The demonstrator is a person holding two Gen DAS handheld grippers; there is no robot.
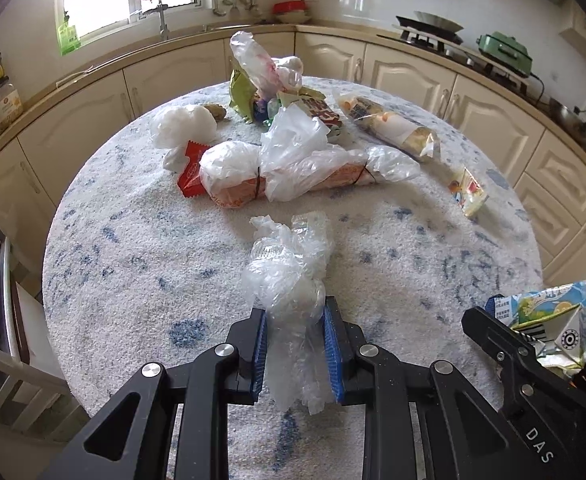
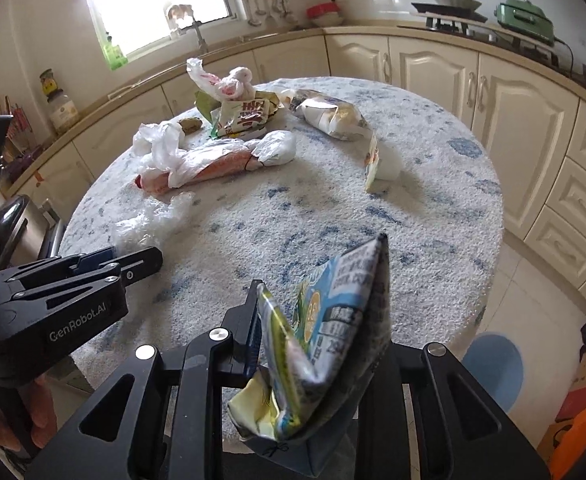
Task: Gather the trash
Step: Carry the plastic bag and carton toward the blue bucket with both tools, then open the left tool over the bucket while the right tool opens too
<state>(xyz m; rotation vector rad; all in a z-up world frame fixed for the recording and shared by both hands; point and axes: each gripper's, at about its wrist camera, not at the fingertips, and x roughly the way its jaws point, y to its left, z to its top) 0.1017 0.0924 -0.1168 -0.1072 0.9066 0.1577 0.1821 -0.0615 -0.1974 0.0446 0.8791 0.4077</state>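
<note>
My left gripper (image 1: 295,316) is shut on a crumpled clear plastic bag (image 1: 289,272) just above the round table (image 1: 133,264); it also shows in the right wrist view (image 2: 109,258), with the bag (image 2: 153,220) ahead of it. My right gripper (image 2: 317,320) is shut on a flattened blue and green drink carton (image 2: 333,320); its right finger is hidden behind the carton. The right gripper and carton (image 1: 553,316) show at the right edge of the left wrist view. More trash lies at the table's far side: tied plastic bags (image 1: 293,168), a red wrapper (image 1: 191,172), snack packets (image 1: 397,126).
A small wrapper (image 1: 467,190) lies at the right of the table. Kitchen counter and cabinets (image 1: 409,72) curve behind the table, with a stove (image 1: 433,28). A white chair (image 1: 17,384) stands at the left. A blue stool (image 2: 493,364) and colourful boxes (image 2: 585,396) sit on the floor at right.
</note>
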